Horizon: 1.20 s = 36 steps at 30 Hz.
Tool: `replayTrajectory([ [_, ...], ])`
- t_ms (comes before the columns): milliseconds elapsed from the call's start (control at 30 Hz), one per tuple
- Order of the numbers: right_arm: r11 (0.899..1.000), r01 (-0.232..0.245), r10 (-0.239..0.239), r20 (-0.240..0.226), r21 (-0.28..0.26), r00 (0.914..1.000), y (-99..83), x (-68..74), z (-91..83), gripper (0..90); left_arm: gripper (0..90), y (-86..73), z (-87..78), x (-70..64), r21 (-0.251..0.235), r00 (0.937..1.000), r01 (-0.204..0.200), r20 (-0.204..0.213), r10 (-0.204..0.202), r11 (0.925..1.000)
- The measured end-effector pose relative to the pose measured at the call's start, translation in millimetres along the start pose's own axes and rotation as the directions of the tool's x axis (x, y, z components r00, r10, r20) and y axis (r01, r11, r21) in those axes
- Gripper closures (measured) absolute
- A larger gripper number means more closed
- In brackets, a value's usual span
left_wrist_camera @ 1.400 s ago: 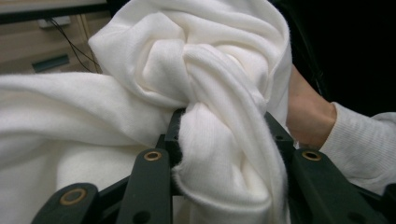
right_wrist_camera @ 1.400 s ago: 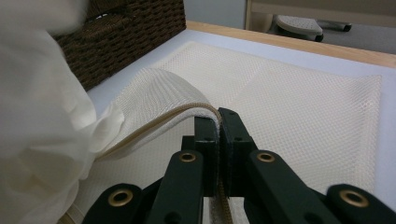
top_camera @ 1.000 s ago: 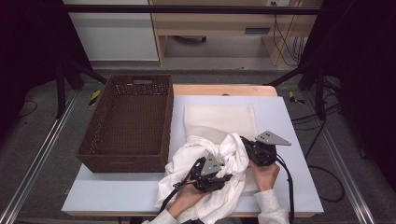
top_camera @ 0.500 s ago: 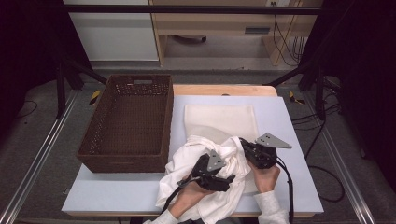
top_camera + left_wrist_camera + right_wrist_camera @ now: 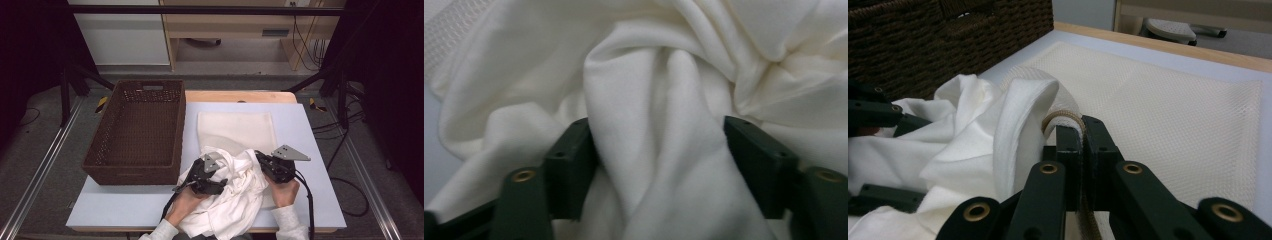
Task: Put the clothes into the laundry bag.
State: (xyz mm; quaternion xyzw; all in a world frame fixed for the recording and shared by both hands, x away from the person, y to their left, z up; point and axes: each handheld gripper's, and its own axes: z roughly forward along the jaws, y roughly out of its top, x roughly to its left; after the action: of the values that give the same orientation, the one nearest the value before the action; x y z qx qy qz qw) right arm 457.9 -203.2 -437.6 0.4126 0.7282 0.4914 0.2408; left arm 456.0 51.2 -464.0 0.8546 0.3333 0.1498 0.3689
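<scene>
A crumpled white garment (image 5: 235, 192) lies heaped at the near edge of the tabletop (image 5: 320, 150), toward its middle, overlapping the near end of a cream mesh laundry bag (image 5: 237, 131) that lies flat behind it. The left gripper (image 5: 220, 184) is pushed into the heap from the left, its jaws spread apart with a thick fold of the white fabric standing between them. The right gripper (image 5: 258, 156), at the heap's right side, has its jaws pressed together on the bag's beige corded rim (image 5: 1063, 120), with the garment bunched just beside them. A dark brown wicker basket (image 5: 137, 131) stands along the left edge of the tabletop, just beside the bag.
</scene>
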Motion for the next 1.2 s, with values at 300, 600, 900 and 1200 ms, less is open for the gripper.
replayTrajectory([
  [300, 1.000, -0.019, 0.019, 0.002, -0.010, 0.9998, 0.3, -0.8, 0.3, 87.1, 80.6, -3.4, -33.3, -3.9, -0.191, 0.9984, 0.040, 0.048, -0.031, 0.9808],
  [600, 0.999, -0.028, 0.028, -0.008, -0.029, 0.9996, 0.6, -0.5, 1.3, 87.1, 79.8, 33.9, -38.2, -65.9, -0.316, 0.9793, -0.125, 0.113, 0.168, 0.9405],
  [900, 0.996, -0.043, 0.042, -0.014, -0.074, 0.9990, 1.9, -5.1, -6.5, 87.3, 78.5, 36.0, 27.0, -56.1, -0.047, 0.9861, -0.163, 0.021, 0.165, 0.9854],
  [1200, 0.997, -0.020, 0.017, -0.037, -0.077, 0.9992, 4.5, 2.5, -8.5, 87.2, 44.7, 35.3, 4.1, -45.3, -0.116, 0.9938, -0.099, 0.039, 0.105, 0.9883],
])
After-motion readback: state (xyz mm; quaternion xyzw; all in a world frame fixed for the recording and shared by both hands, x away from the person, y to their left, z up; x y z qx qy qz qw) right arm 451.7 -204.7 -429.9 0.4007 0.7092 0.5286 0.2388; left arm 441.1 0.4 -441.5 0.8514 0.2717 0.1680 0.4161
